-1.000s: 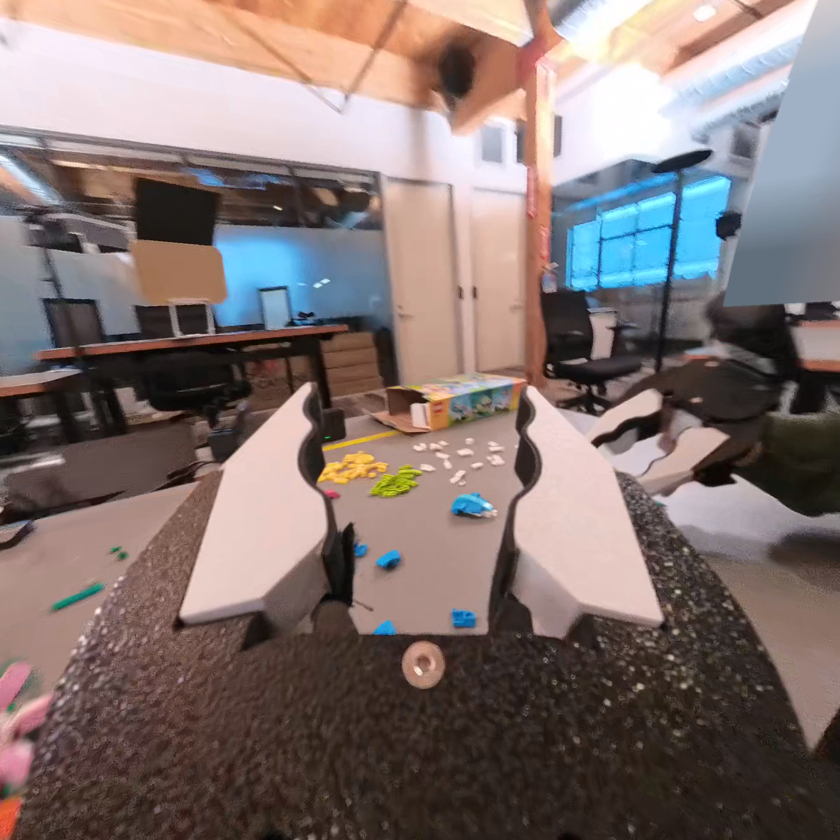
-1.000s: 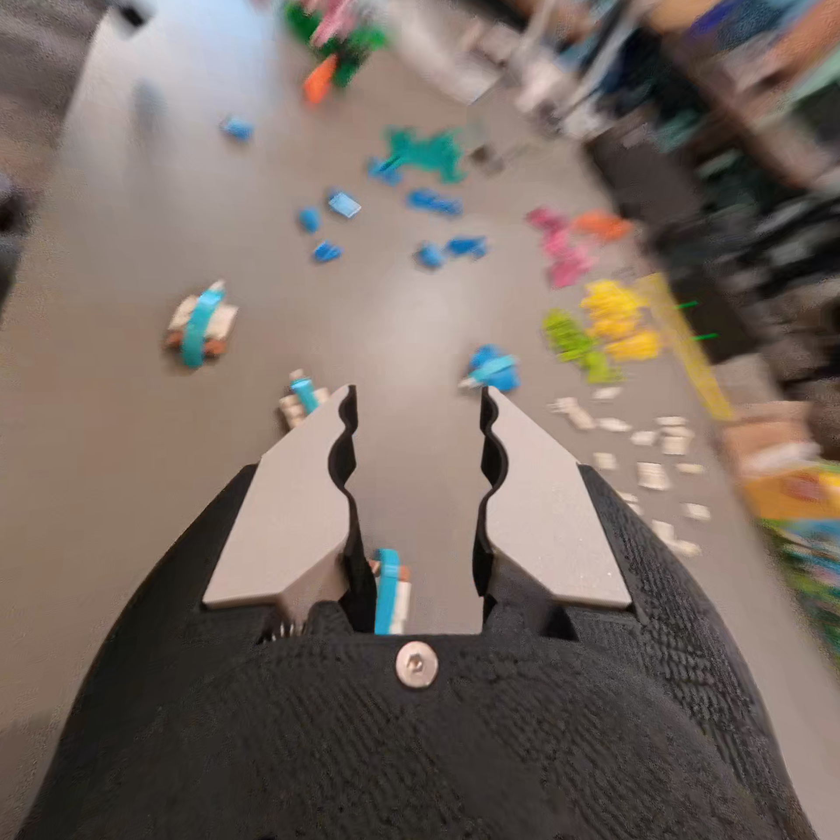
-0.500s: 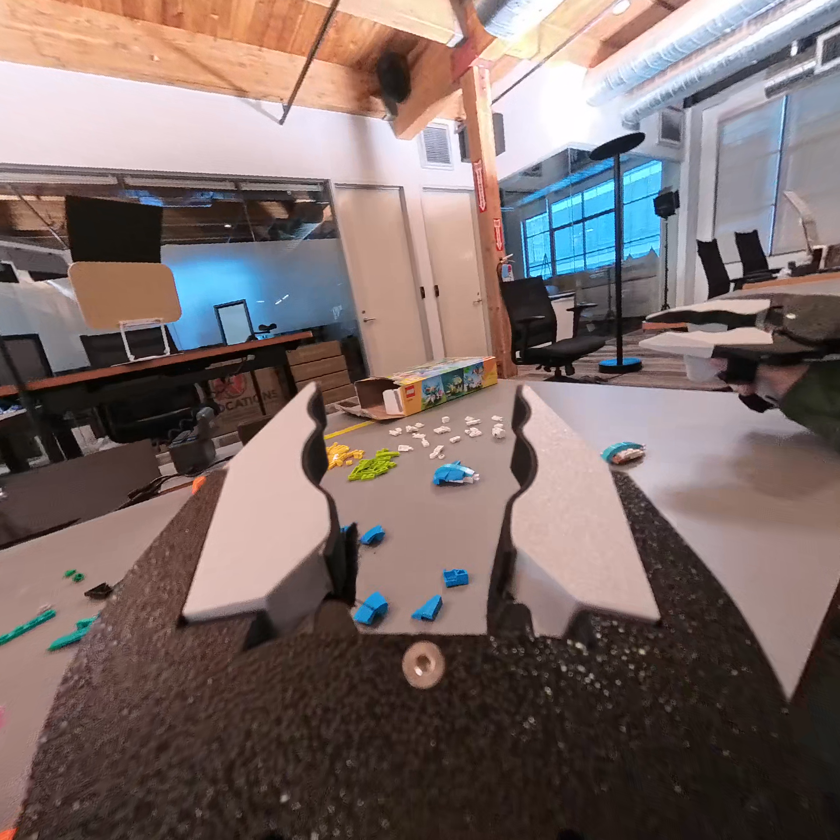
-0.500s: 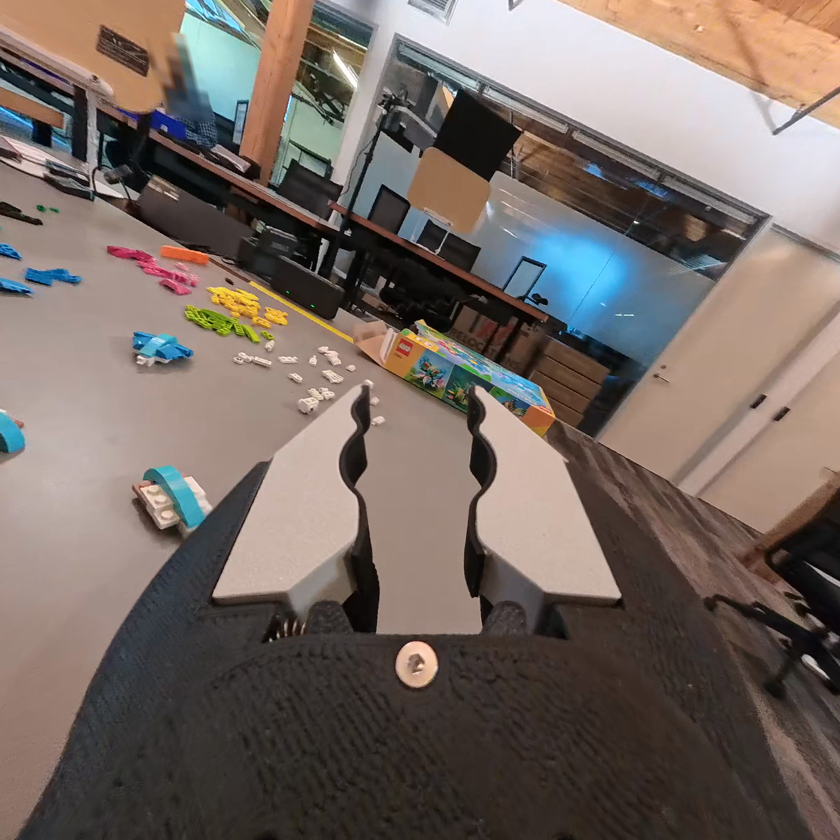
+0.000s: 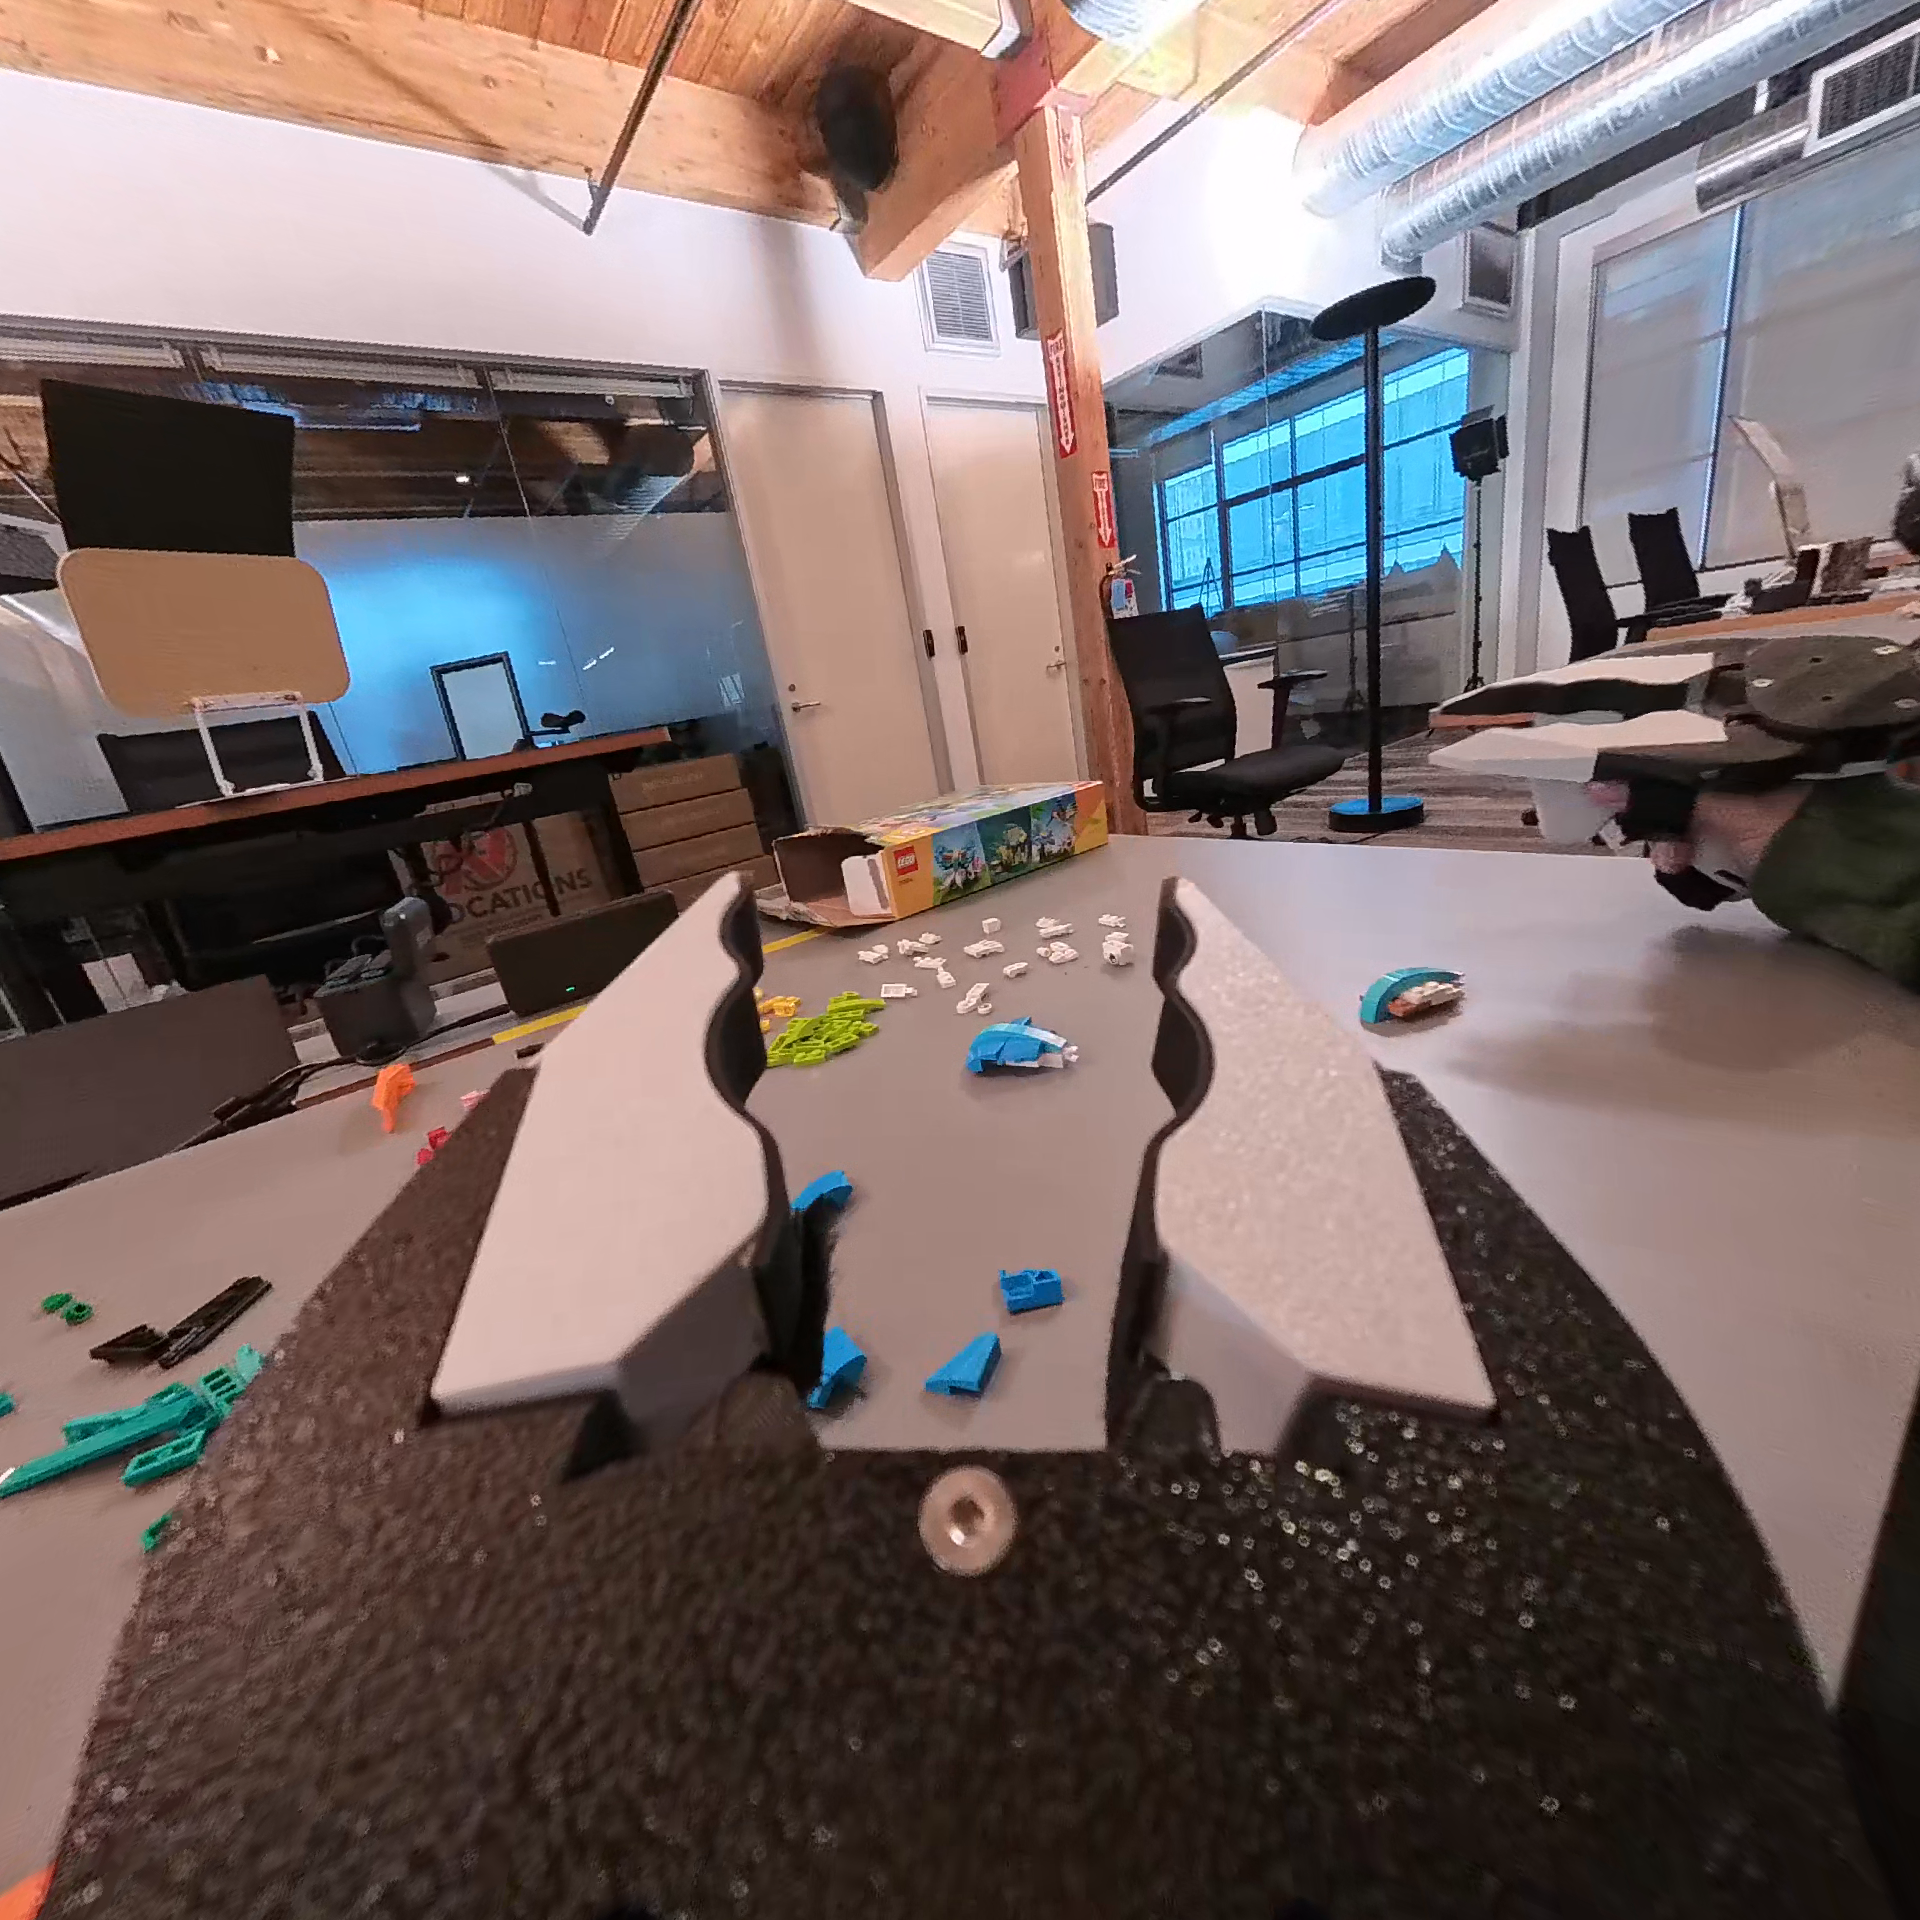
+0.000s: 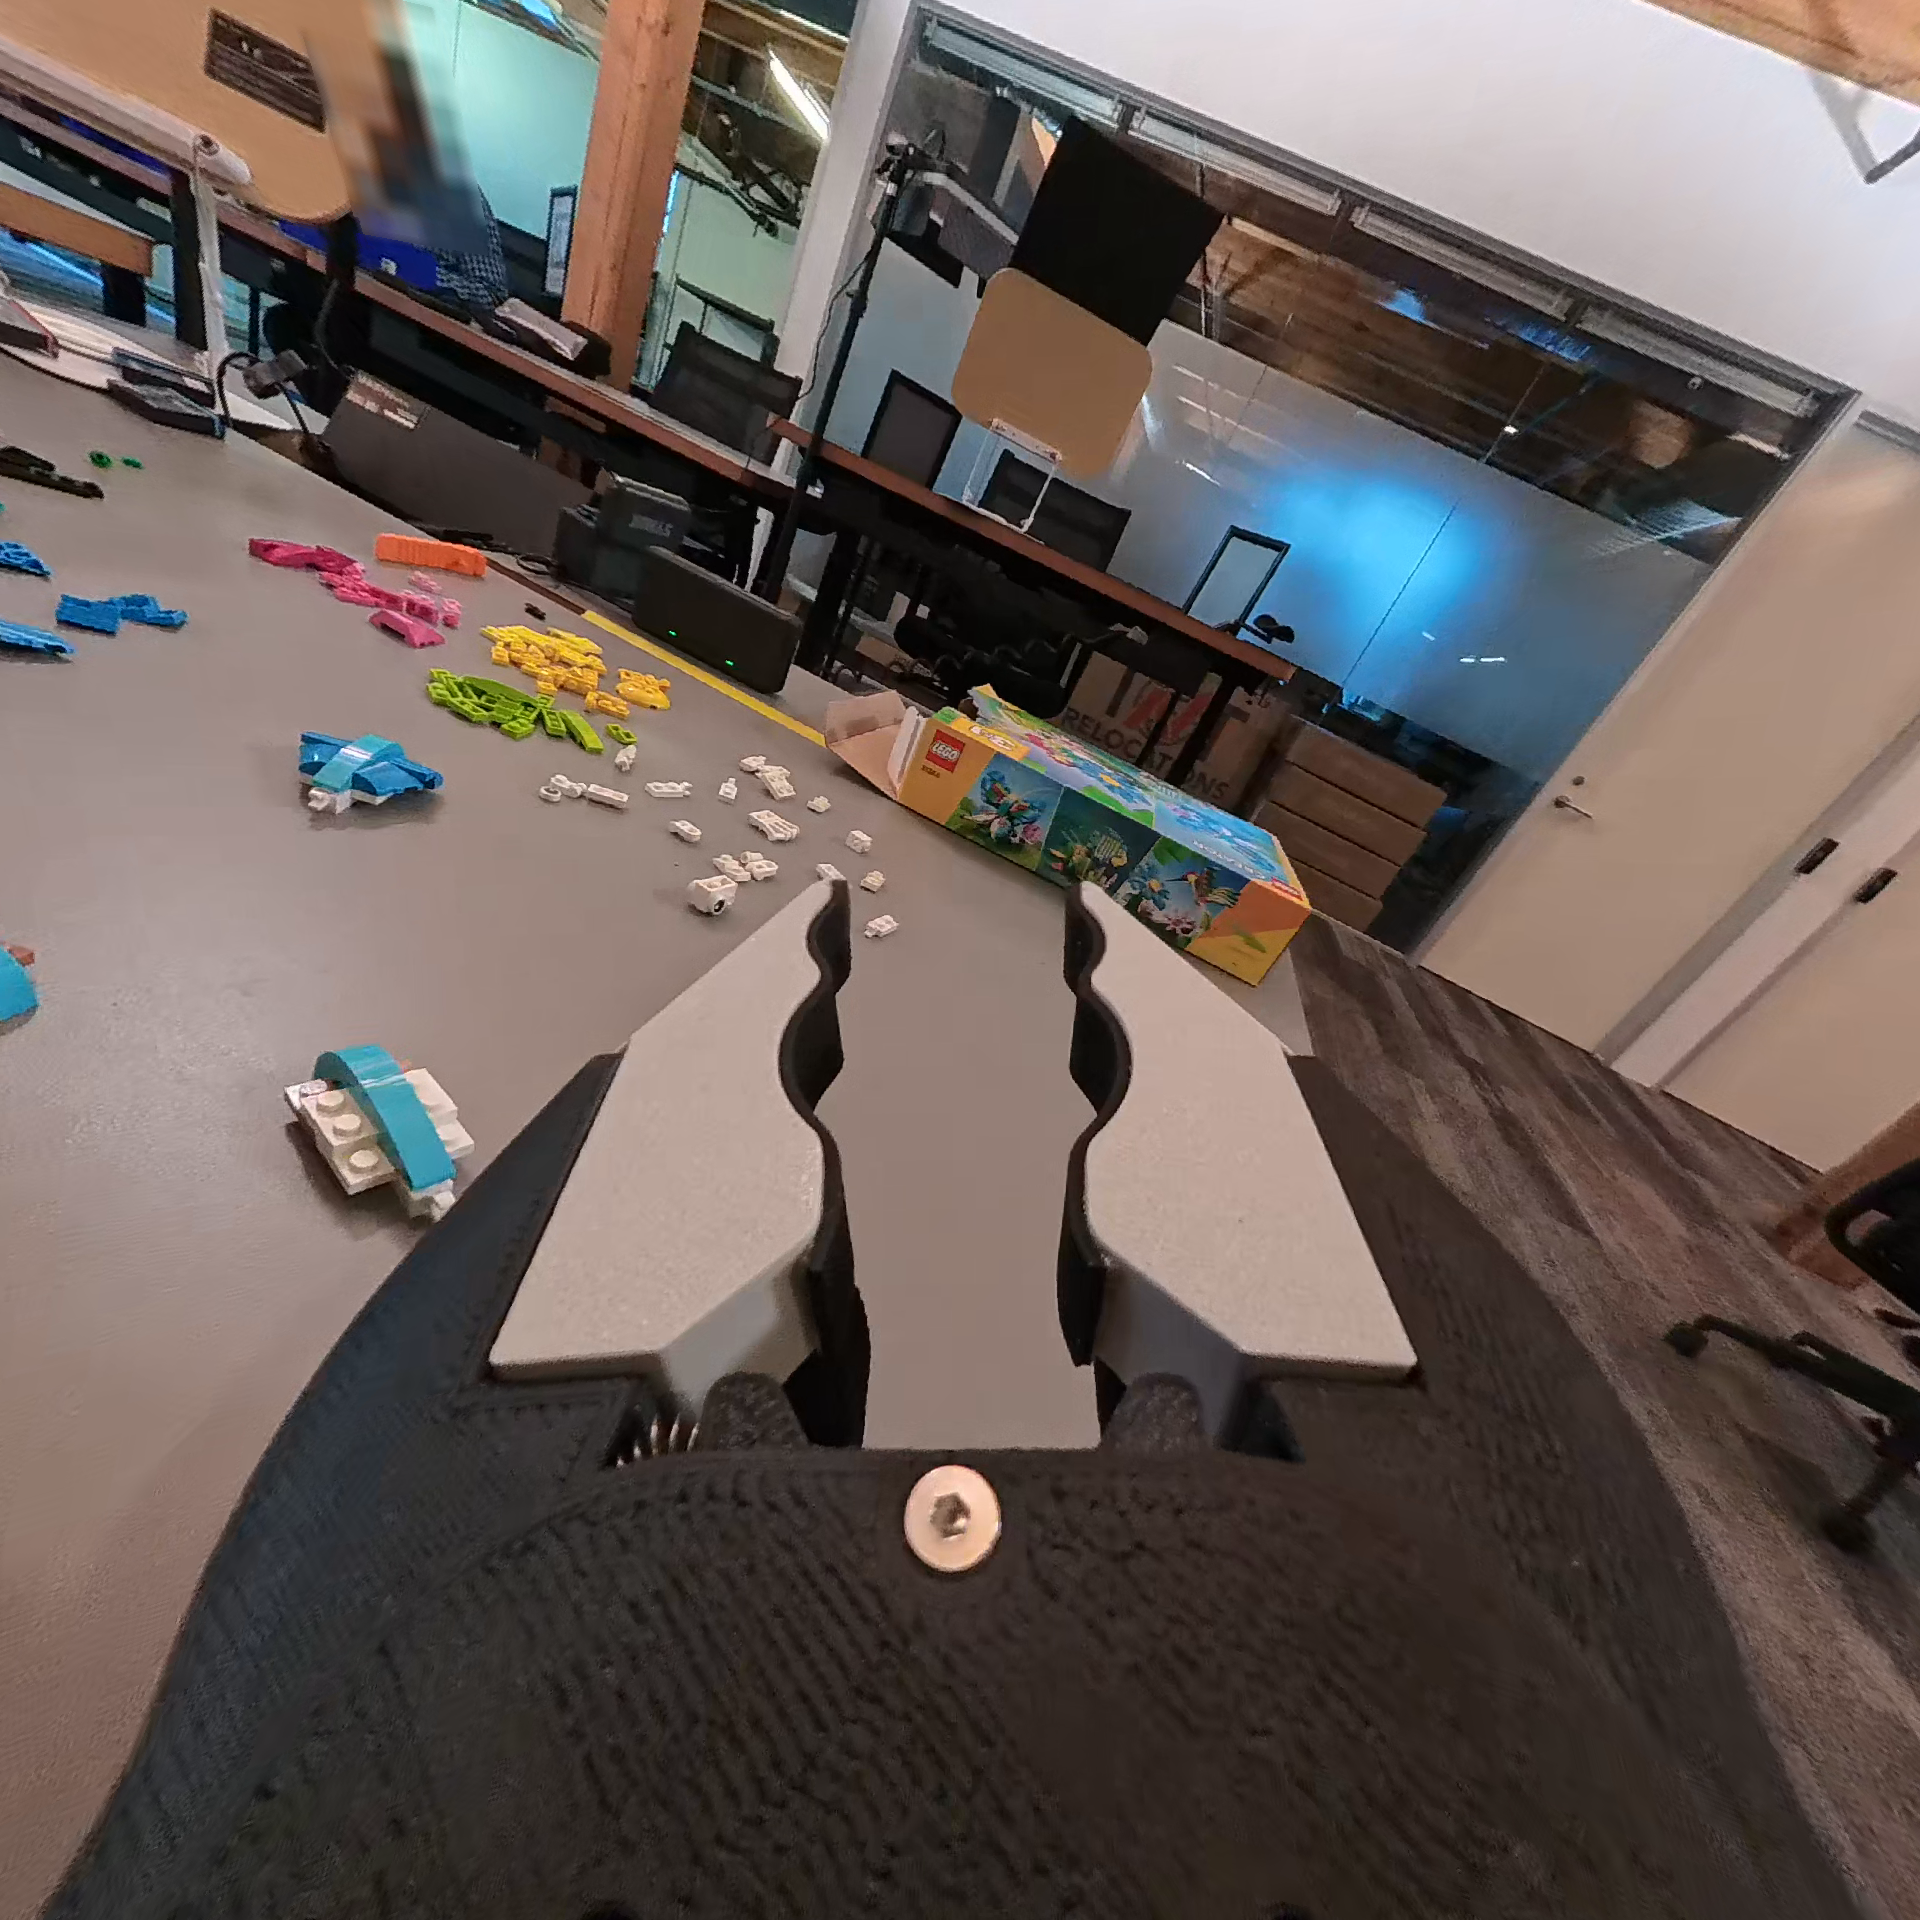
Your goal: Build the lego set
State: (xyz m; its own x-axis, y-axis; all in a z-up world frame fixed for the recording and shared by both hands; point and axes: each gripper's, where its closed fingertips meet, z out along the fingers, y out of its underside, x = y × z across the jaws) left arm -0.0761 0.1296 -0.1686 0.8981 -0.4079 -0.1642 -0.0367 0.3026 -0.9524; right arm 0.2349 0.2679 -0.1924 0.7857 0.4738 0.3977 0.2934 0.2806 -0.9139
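My left gripper (image 5: 956, 904) is open and empty, low over the grey table (image 5: 1558, 1143). Small blue bricks (image 5: 1029, 1288) lie on the table between its fingers, untouched. A blue built model (image 5: 1013, 1044) lies ahead, with scattered white pieces (image 5: 997, 951) beyond it. My right gripper (image 6: 956, 904) is open and empty above the table (image 6: 208, 935); it also shows at the right edge of the left wrist view (image 5: 1558, 717), held by a hand in a green sleeve. A white and teal small build (image 6: 379, 1127) lies to its left.
An open colourful cardboard box (image 6: 1091, 831) lies at the table's far edge, also in the left wrist view (image 5: 956, 847). Piles of lime (image 6: 509, 707), yellow (image 6: 566, 660), pink (image 6: 364, 592) and blue (image 6: 114, 613) pieces lie at left. Green pieces (image 5: 135, 1423) lie near left. A teal-arched build (image 5: 1408, 992) lies right. One gripper's finger ends stand about 35 cm off the other's.
Both grippers have swung up from looking down at the table to a low, level view. The left jaws have narrowed slightly. Nothing was picked up.
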